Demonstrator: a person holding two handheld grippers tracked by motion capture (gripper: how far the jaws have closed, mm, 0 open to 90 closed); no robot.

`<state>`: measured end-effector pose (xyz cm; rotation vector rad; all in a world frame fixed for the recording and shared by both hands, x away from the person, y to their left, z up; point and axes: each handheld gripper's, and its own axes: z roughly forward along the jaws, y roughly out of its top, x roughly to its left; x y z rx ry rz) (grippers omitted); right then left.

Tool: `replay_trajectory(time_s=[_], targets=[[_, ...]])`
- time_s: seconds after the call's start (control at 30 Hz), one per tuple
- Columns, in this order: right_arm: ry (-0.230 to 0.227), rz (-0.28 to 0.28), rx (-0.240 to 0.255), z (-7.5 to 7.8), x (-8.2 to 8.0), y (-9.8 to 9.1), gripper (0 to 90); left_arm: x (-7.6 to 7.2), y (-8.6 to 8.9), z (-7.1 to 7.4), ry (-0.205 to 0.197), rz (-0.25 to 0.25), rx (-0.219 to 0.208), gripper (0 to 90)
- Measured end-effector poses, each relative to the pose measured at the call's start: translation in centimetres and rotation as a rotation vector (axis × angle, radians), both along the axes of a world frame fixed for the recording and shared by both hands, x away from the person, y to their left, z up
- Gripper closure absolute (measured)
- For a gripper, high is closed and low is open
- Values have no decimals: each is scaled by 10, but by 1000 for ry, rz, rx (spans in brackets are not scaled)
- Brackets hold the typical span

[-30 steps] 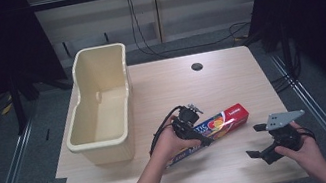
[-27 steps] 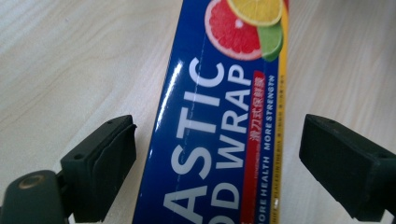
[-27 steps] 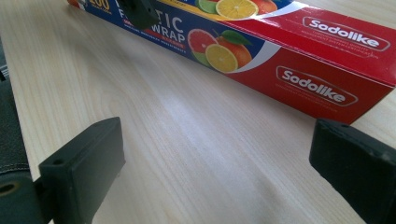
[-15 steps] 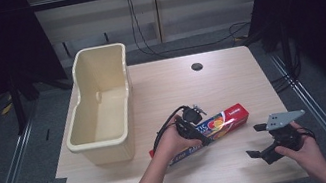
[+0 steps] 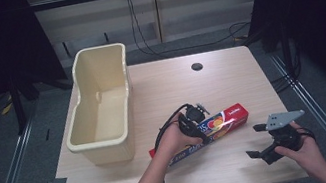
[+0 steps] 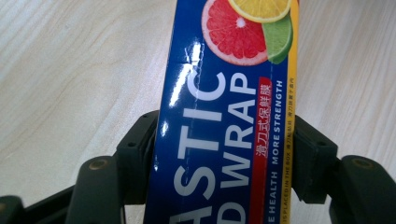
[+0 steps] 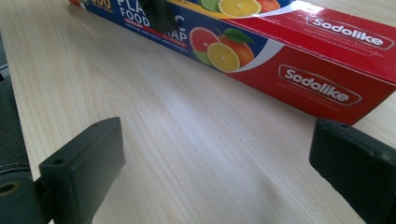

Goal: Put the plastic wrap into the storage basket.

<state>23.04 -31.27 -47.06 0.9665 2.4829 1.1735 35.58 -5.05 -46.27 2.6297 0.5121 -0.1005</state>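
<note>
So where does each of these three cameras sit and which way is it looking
High view: fixed above the person's side, facing forward and down on the table; both forearms, left gripper and right gripper show.
Left gripper view: rides the left gripper, looking down along its jaws, which have just been closing onto the plastic wrap box.
Right gripper view: rides the right gripper low over the table, jaws open, facing the box's red end.
Shared: all three show the box.
</note>
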Motion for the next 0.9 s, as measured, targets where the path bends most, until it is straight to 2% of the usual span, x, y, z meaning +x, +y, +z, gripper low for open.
replay_trajectory(time_s=[0.07, 0.27, 0.3, 0.37, 0.5, 0.6, 0.63, 0.67, 0.87, 0.9], targets=[[1, -1, 4, 0, 0, 0, 32, -1, -2, 1, -8, 0, 15, 376], [1, -5, 2, 0, 0, -1, 32, 0, -4, 4, 17, -16, 49, 392], [1, -6, 2, 0, 0, -1, 32, -2, -4, 4, 34, 19, 45, 394], [1, -5, 2, 0, 0, -1, 32, 0, -3, 5, 47, 17, 52, 399], [0, -6, 5, 0, 0, -2, 32, 1, -1, 9, 69, 43, 71, 402], [0, -4, 6, 0, 0, -2, 32, 2, 2, 11, 78, 66, 74, 403], [0, -3, 6, 0, 0, -2, 32, 4, 4, 12, 72, 59, 77, 404], [1, -3, 5, 0, 0, -2, 32, 4, 5, 13, 86, 81, 78, 404], [1, -6, 5, 0, 1, -2, 32, 9, 9, 27, 75, 100, 103, 405], [2, -7, 5, 0, 1, -2, 32, 9, 10, 30, 69, 103, 97, 405]])
